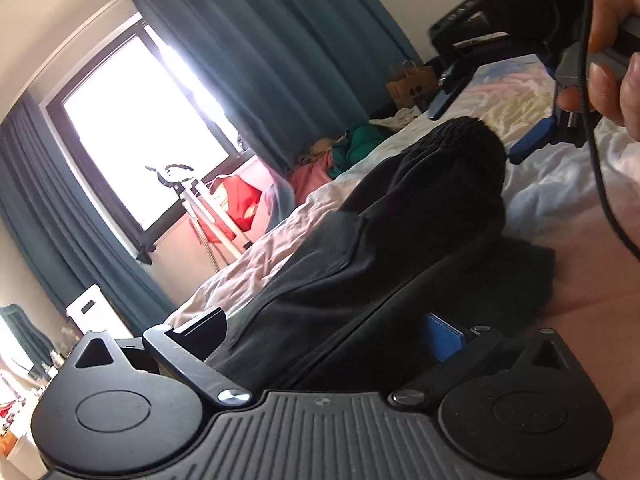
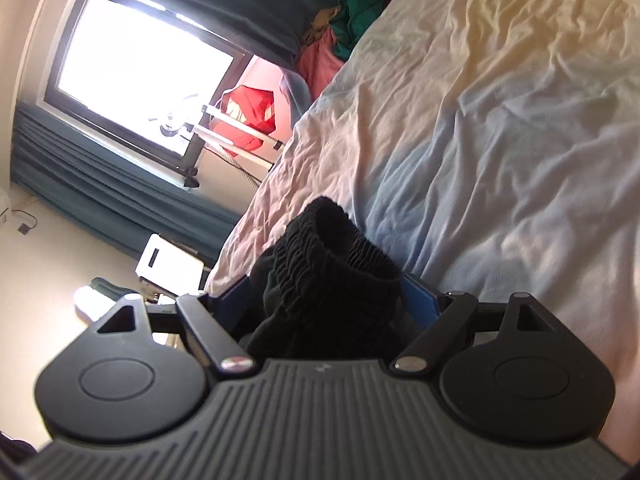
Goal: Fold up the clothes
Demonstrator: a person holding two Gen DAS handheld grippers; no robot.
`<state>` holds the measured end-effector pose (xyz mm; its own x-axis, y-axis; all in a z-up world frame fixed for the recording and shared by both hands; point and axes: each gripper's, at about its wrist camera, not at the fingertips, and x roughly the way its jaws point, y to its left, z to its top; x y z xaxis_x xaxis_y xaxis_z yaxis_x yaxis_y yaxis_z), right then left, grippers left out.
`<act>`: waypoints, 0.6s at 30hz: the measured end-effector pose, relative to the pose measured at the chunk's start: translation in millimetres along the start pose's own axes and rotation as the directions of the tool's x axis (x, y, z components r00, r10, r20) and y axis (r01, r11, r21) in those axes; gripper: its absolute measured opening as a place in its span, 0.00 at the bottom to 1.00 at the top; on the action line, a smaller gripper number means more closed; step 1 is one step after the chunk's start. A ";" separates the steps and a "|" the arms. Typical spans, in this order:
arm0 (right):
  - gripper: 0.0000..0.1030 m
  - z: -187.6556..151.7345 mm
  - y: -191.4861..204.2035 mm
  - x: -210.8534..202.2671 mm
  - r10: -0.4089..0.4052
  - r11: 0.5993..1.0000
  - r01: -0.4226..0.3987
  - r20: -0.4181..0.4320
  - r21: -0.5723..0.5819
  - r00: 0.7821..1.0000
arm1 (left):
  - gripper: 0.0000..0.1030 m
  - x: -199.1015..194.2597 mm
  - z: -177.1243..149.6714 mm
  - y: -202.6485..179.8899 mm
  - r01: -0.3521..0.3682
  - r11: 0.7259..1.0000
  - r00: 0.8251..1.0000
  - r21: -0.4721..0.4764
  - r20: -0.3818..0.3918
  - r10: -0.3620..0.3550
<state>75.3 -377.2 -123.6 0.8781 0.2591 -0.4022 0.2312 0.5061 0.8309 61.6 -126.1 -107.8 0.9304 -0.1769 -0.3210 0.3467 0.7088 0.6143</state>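
Note:
A black garment (image 1: 400, 220) with a gathered elastic waistband lies in a thick heap on the crumpled pale bed sheet (image 1: 560, 200). My left gripper (image 1: 324, 332) is open very wide low over the near end of the garment, and the cloth runs between its fingers. At the upper right a hand (image 1: 612, 80) holds my right gripper (image 1: 476, 136) at the waistband end. In the right wrist view the bunched waistband (image 2: 320, 272) stands up between the blue pads (image 2: 420, 300) of the right gripper (image 2: 324, 300), whose jaws stand wide apart.
A heap of green and pink clothes (image 1: 352, 148) and a brown paper bag (image 1: 412, 84) sit past the bed's far side. A bright window with teal curtains (image 1: 260, 60) fills the left, with a metal stand and a red cloth (image 1: 240, 200) below it. Bare sheet (image 2: 520, 120) spreads right.

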 end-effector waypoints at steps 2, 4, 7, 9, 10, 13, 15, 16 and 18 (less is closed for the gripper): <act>0.82 -5.1 -1.2 5.5 -0.005 1.000 0.005 -0.024 0.023 1.000 | 1.00 -8.6 -16.1 21.5 -0.045 0.998 0.999 -0.033 -0.027 0.044; 0.82 -9.8 -2.7 10.4 -0.010 0.999 0.011 -0.048 0.040 0.999 | 1.00 -22.5 -32.1 44.6 -0.100 0.987 0.994 -0.125 -0.051 0.094; 0.82 -16.6 -5.2 15.5 -0.005 0.998 0.010 -0.070 0.063 0.998 | 1.00 -25.2 -50.9 86.0 -0.120 0.948 0.990 -0.296 -0.112 0.090; 0.82 -20.2 -5.6 19.0 0.010 0.997 -0.005 -0.070 0.079 0.997 | 1.00 -25.9 -55.5 102.8 -0.128 0.917 0.988 -0.378 -0.133 0.083; 0.82 -22.0 -4.1 22.0 0.019 0.997 -0.013 -0.070 0.077 0.997 | 1.00 -25.5 -56.2 108.9 -0.131 0.903 0.986 -0.408 -0.146 0.077; 0.82 -29.1 1.8 33.7 0.033 0.998 -0.029 -0.076 0.049 0.997 | 1.00 -25.3 -59.6 124.5 -0.138 0.864 0.983 -0.485 -0.173 0.060; 0.82 -34.5 2.9 43.5 0.023 1.000 -0.021 -0.078 0.023 0.997 | 1.00 -25.1 -65.4 133.2 -0.138 0.840 0.983 -0.525 -0.174 0.053; 0.82 -36.8 2.7 47.3 0.021 1.000 -0.020 -0.075 0.012 0.997 | 1.00 -31.1 -69.6 135.4 -0.144 0.827 0.984 -0.544 -0.171 0.059; 0.80 -38.9 3.6 48.4 0.035 0.999 -0.037 -0.052 -0.024 0.998 | 1.00 -51.3 -79.8 137.5 -0.164 0.796 0.983 -0.583 -0.162 0.083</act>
<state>102.2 -330.9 -155.1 0.8630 0.3188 -0.3919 0.1888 0.5160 0.8355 52.1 35.0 -64.4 0.9244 -0.0039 -0.3815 0.0545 0.9911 0.1217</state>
